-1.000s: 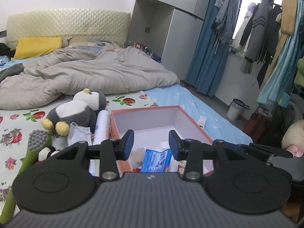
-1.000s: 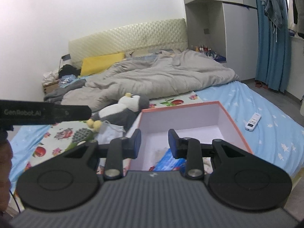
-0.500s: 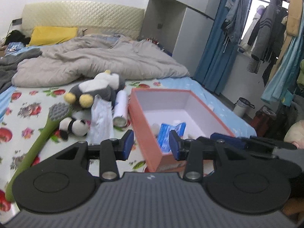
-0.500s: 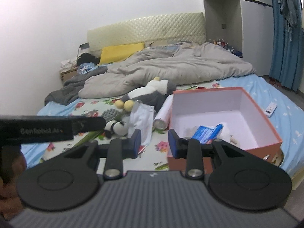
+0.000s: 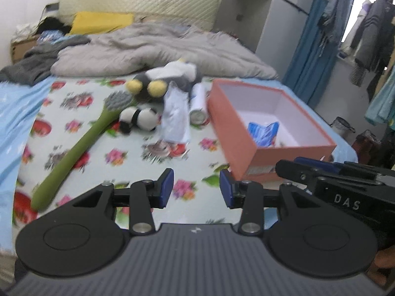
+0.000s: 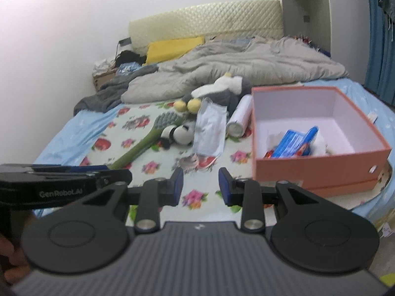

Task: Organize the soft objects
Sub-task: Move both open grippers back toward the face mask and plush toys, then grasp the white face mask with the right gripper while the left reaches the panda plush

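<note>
An open orange box (image 5: 256,153) (image 6: 321,167) stands on the bed at the right, with a blue packet (image 5: 264,130) (image 6: 296,140) inside. Left of it lie a white can (image 5: 197,103) (image 6: 238,118), a clear bag (image 5: 174,116) (image 6: 209,130), a small panda plush (image 5: 139,120) (image 6: 177,133), a grey penguin plush (image 5: 167,79) (image 6: 217,91) and a green long-handled brush (image 5: 79,148) (image 6: 145,145). My left gripper (image 5: 196,188) and right gripper (image 6: 201,185) are both open and empty, held over the floral sheet short of the objects.
A rumpled grey duvet (image 5: 153,51) and a yellow pillow (image 5: 101,22) lie at the head of the bed. Blue curtains (image 5: 311,56) and hanging clothes (image 5: 370,37) are at the right. A remote (image 6: 371,118) lies past the box.
Both grippers have pulled back from above the box, so the box and the soft things now lie further ahead. Both stay open and empty.
</note>
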Available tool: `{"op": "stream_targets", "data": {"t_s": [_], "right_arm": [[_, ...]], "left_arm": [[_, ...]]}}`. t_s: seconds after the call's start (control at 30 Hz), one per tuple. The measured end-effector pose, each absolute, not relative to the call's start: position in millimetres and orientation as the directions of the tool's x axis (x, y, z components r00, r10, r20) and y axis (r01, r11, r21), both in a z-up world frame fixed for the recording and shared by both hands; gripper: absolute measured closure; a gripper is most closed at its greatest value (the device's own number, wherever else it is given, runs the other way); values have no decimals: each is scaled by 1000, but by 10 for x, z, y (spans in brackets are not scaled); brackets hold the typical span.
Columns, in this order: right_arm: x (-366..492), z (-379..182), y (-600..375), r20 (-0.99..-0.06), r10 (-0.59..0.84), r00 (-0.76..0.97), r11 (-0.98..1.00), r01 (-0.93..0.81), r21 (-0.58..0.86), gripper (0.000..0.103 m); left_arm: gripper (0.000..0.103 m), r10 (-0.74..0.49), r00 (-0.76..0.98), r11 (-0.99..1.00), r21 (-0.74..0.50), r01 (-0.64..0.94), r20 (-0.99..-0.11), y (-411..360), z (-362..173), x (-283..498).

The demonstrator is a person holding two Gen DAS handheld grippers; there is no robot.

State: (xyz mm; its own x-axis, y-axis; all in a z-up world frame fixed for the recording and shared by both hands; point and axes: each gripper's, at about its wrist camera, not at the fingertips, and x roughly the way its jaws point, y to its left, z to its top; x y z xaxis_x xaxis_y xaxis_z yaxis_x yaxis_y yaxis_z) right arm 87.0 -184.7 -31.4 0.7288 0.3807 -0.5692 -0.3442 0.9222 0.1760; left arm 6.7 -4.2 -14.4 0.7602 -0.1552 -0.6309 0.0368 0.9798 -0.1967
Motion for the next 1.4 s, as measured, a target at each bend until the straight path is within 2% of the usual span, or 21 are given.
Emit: {"op": "stream_targets", "data": {"t_s": [0.3,0.67,1.07,1.2,1.4], "right_arm": [[818,-522,-1694,-601,404,689,910,-367,192,69],[1220,-870,-1522,-653,375,657,921,-346,180,69],[1856,-1164,-1259,-660,376,651,920,-348,182,69],[2119,-1307,-1198,-670,377,639,921,-337,197,69],[2565,-1507,-1104,-670,377,640,923,-323,211,68]], "left_arm": [[56,-117,740,977,-212,-34,-662,126,-410,5],[56,-110,701,970,-230,-79,-705,365,-728,554],[56,-177,663,902,-389,-186,-727,790,-1010,1549],[43,-181,646,879,-416,-231,-741,904,-1147,1895],[42,-227,630,795,-515,-321,-743,1113,-1386,2411]]}}
